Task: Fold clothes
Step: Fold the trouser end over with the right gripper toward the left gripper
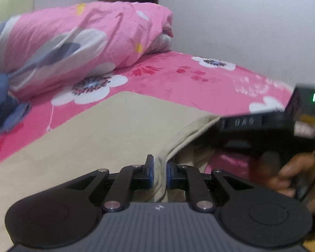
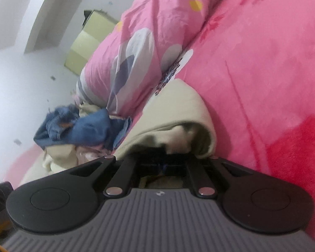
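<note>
A beige garment (image 1: 107,130) is spread on the pink flowered bed cover (image 1: 178,82), its long axis running away toward the rolled pink quilt (image 1: 90,42) at the far edge. Its near hem is clenched between the blue pads of the left gripper (image 1: 159,172). The right gripper (image 2: 170,157) is buried under a lifted fold; its grasp cannot be told, perhaps closed. Blue clothes (image 2: 84,128) are heaped by the white wall (image 1: 241,21).
</note>
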Demonstrator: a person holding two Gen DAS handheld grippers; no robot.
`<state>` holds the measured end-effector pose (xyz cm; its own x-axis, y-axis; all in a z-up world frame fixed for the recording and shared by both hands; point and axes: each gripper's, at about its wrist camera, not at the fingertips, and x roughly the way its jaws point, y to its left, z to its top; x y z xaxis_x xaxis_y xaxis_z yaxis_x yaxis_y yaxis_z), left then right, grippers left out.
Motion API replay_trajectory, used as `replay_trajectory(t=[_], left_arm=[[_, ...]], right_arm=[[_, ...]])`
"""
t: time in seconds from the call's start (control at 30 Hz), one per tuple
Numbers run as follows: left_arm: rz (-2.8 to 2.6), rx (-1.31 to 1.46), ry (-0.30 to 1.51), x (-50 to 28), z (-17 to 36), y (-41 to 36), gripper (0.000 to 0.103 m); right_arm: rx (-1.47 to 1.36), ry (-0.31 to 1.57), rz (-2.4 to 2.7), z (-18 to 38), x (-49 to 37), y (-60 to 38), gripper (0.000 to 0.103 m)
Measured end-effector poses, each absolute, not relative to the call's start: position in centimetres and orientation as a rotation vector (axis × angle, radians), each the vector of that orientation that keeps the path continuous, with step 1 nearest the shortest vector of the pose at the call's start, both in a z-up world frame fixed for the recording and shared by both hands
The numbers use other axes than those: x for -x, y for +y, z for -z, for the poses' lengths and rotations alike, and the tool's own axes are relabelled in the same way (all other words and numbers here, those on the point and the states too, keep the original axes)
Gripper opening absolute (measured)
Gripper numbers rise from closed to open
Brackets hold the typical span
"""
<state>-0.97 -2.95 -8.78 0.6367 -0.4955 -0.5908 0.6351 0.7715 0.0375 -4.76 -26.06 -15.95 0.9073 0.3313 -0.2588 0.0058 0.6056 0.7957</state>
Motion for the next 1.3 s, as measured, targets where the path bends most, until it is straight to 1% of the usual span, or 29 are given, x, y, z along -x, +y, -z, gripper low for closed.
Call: replay_trajectory(t=[0.07,0.17,0.23,0.3,0.47,0.57,0.77,0.83,0.87,1.03,1.1,1.17,1.3], left_arm=[[0.652,-0.243,0.587,1.0,8.6,-2.8,0.012],[0.654,-0.212,0.584,0.9,8.5,-2.5,0.012],[0.655,-0.198,0.582,0.8,8.4,-2.3,0.012],[0.659,-0.194,0.580,0.8,8.2,-2.3,0.012],[0.668,-0.156,0.581,0.6,7.6,-1.7,0.012],[0.673,-0.126,0.582,0.5,7.3,-1.3,0.011],[0.681,-0.121,0.574,0.7,7.2,-1.1,0.011],[0.686,-0.129,0.578,0.8,7.4,-1.1,0.011],[0.688,-0.133,0.580,0.8,7.5,-1.2,0.011],[0.691,-0.153,0.591,0.9,8.2,-1.3,0.011],[0.687,-0.150,0.587,1.0,8.0,-1.3,0.011],[0.683,-0.145,0.580,1.0,7.7,-1.2,0.011],[0.683,-0.116,0.573,0.9,7.2,-0.7,0.011]], right_arm=[[-0.875,0.389,-0.203,15.5,6.1,-26.7,0.016],[-0.814,0.355,-0.245,14.8,8.3,-27.4,0.024],[-0.759,0.337,-0.307,14.6,9.5,-27.3,0.024],[-0.705,0.367,-0.358,14.6,9.4,-26.7,0.023],[-0.667,0.424,-0.445,15.2,6.9,-24.6,0.011],[-0.700,0.413,-0.460,15.5,5.0,-24.4,0.008],[-0.724,0.403,-0.453,15.7,3.3,-23.6,0.008],[-0.705,0.391,-0.447,15.6,3.6,-23.6,0.007],[-0.692,0.384,-0.444,15.6,3.8,-23.6,0.005],[-0.630,0.350,-0.433,15.3,5.0,-23.6,0.004],[-0.605,0.337,-0.428,15.2,5.4,-23.5,0.005],[-0.580,0.323,-0.424,15.0,5.9,-23.5,0.011],[-0.531,0.296,-0.414,14.8,6.8,-23.5,0.011]])
